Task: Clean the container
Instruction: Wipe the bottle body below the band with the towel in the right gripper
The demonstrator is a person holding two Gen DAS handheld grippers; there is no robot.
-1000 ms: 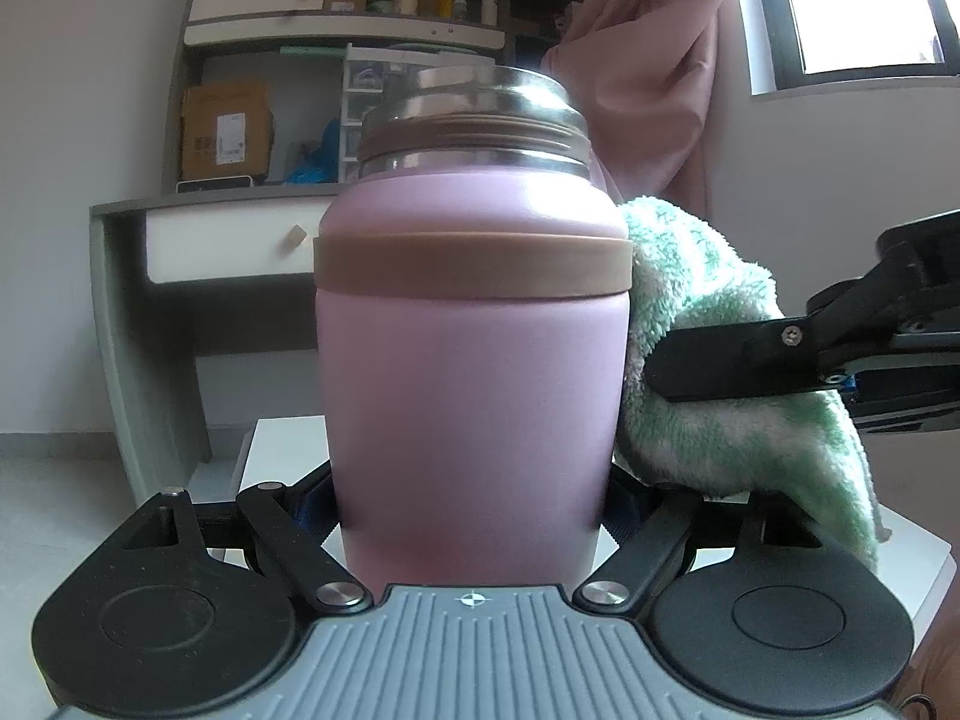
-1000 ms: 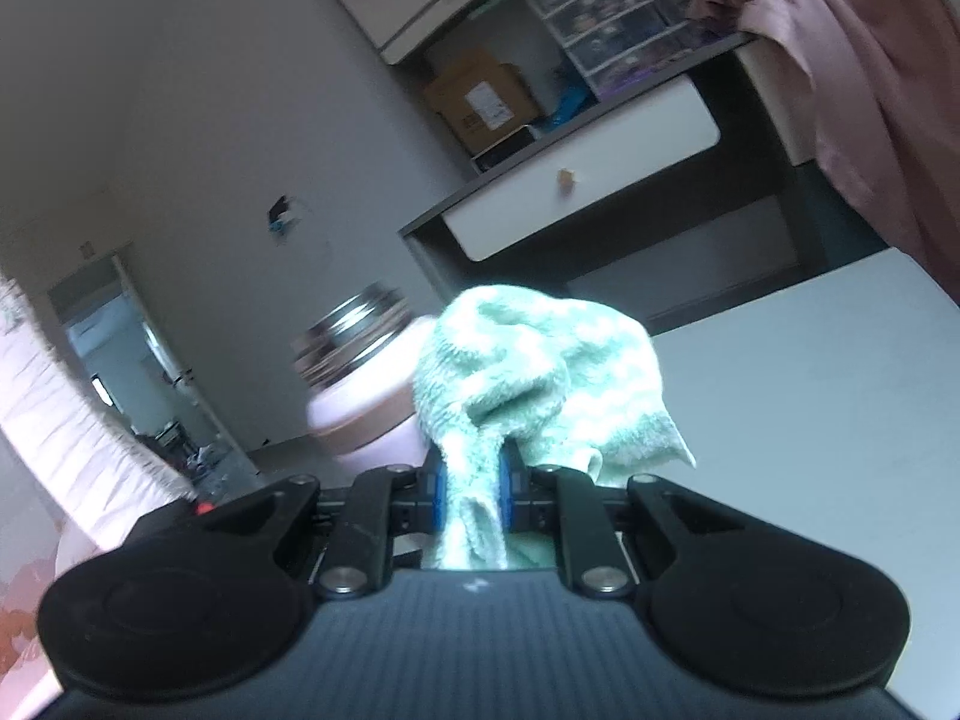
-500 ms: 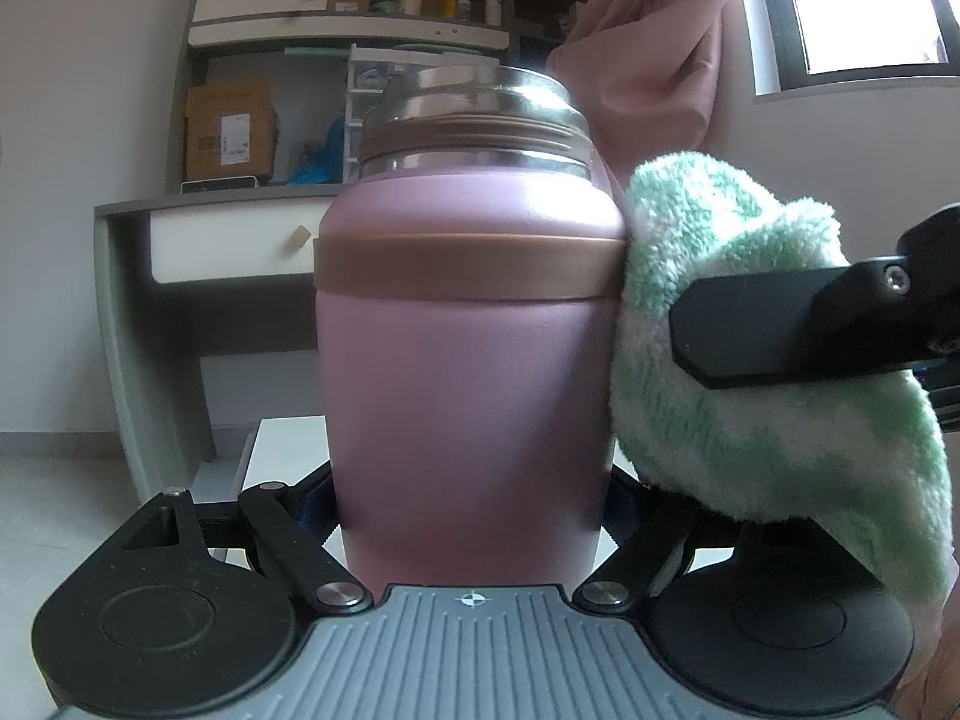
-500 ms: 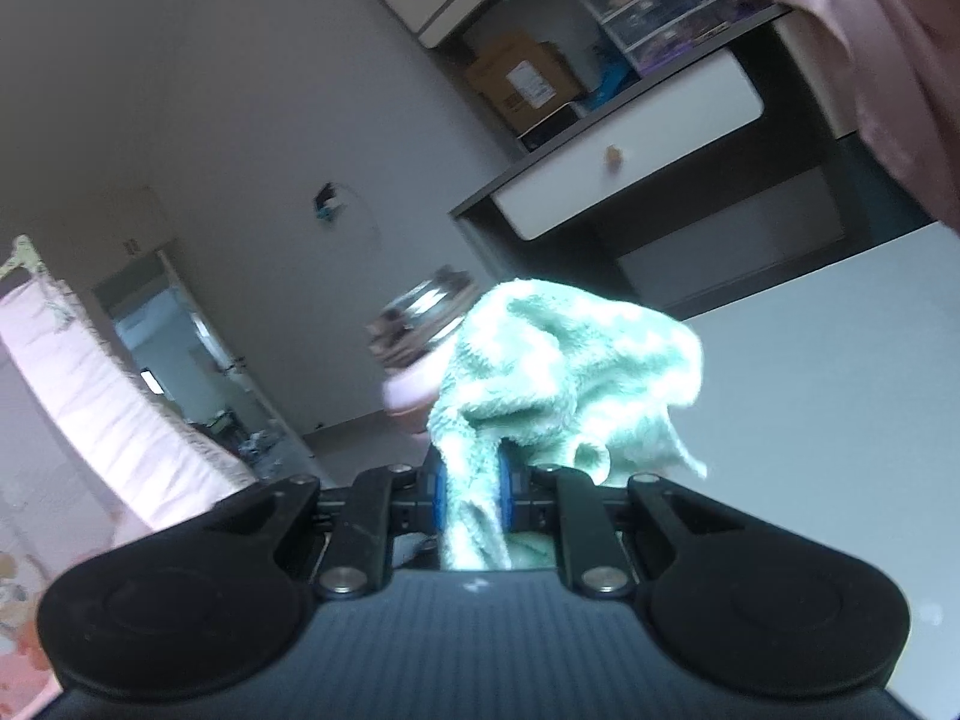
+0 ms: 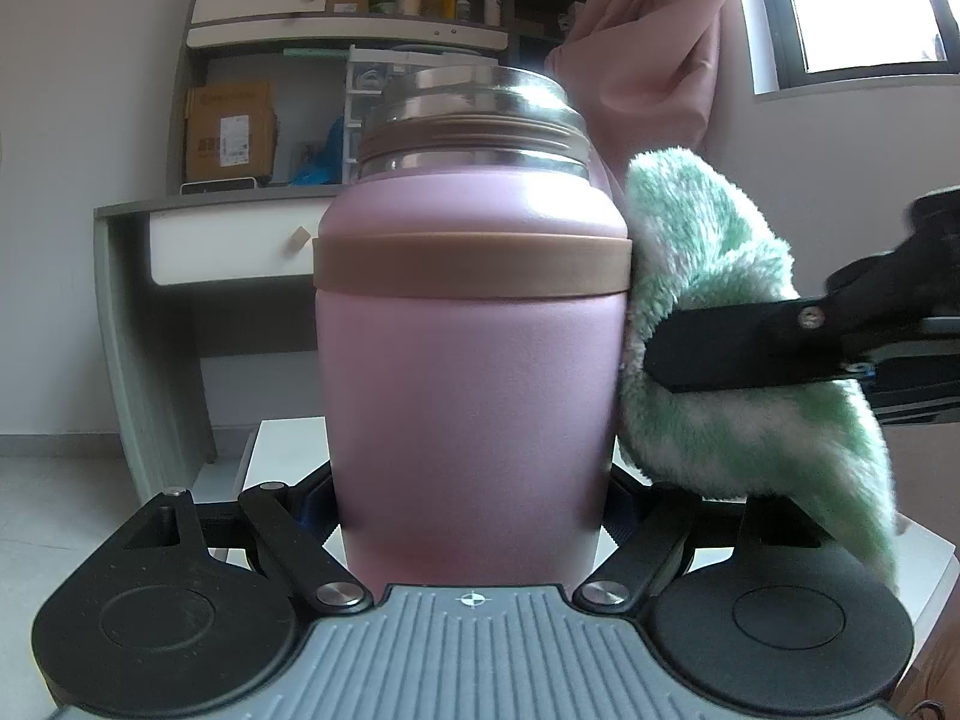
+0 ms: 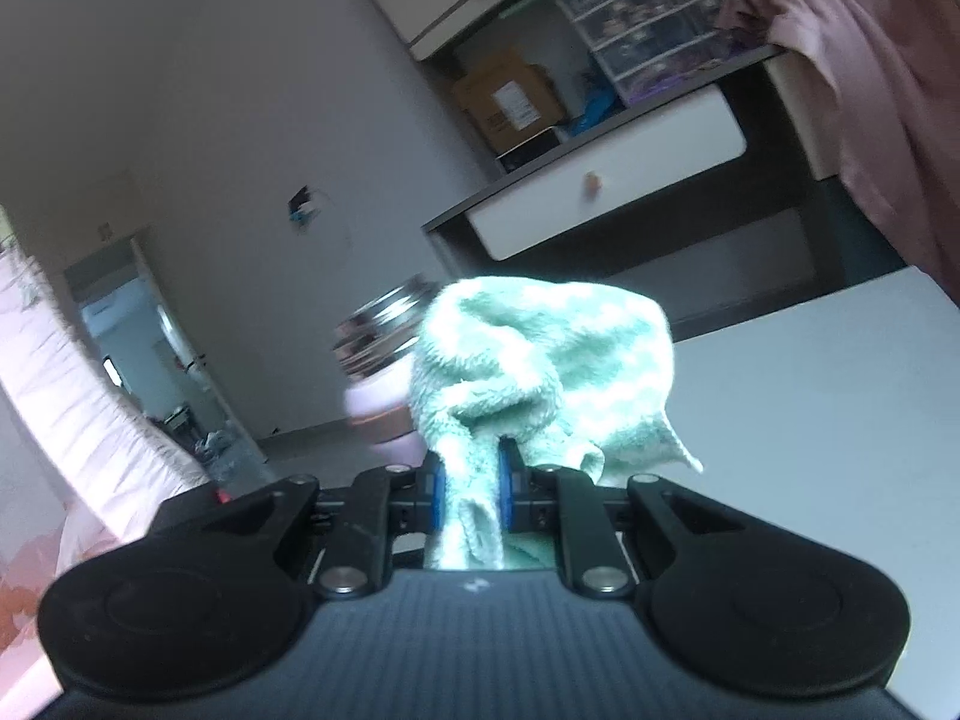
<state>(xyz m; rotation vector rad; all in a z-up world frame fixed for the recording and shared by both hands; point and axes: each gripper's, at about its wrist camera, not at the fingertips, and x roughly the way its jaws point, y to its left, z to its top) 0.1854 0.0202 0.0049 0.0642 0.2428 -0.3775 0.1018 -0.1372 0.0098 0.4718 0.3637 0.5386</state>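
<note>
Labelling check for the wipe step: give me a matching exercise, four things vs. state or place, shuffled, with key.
Things:
1. pink container
2. green cloth
3. cardboard box
4. metal neck

States or places:
A. on the desk in the background
B. top of the container, no lid on
C. clamped in the left tongs
D. pinched in the right tongs, pressed to the container's side

Pairs: 1-C, 2-D, 3-A, 4-B

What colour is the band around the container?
Brownish tan band on the pink container; left wrist view shows it best.
</note>
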